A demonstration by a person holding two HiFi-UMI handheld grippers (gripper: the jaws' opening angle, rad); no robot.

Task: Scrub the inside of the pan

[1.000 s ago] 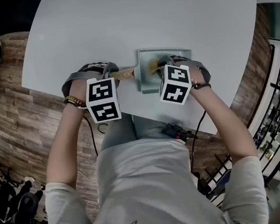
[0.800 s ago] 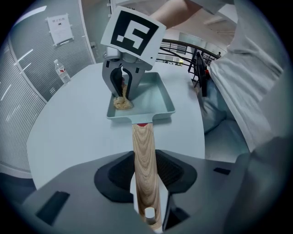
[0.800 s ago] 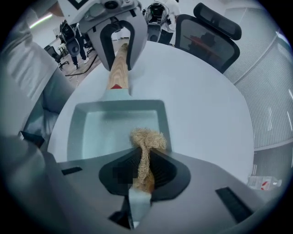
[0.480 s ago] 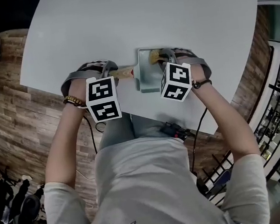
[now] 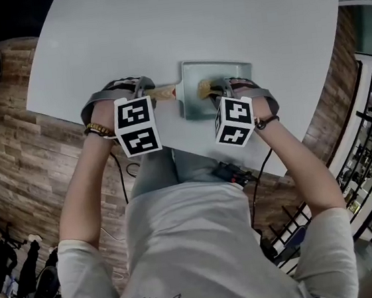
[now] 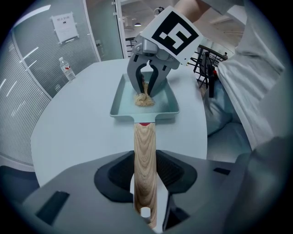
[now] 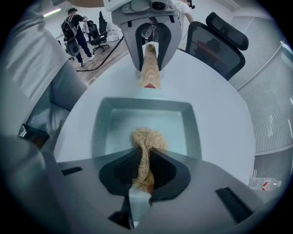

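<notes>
A pale green rectangular pan (image 5: 222,66) with a wooden handle (image 5: 164,93) lies on the white table (image 5: 159,28). My left gripper (image 5: 147,93) is shut on the handle (image 6: 145,160), which runs between its jaws. My right gripper (image 5: 217,91) points down into the pan and is shut on a tan fibre scrubber (image 7: 147,140). The tuft of the scrubber (image 6: 144,99) rests on the pan's floor (image 7: 116,125), near the middle. From the right gripper view, the left gripper (image 7: 150,51) shows at the far end of the handle (image 7: 150,75).
The pan sits close to the table's near edge, by the person's lap. A small black device (image 5: 233,172) lies at that edge. A water bottle (image 6: 67,68) stands far across the table. An office chair (image 7: 219,39) stands beyond the table.
My right gripper pushed the scrubber toward the pan's far side, then drew it back toward the middle. The left gripper kept its hold on the handle and stayed put.
</notes>
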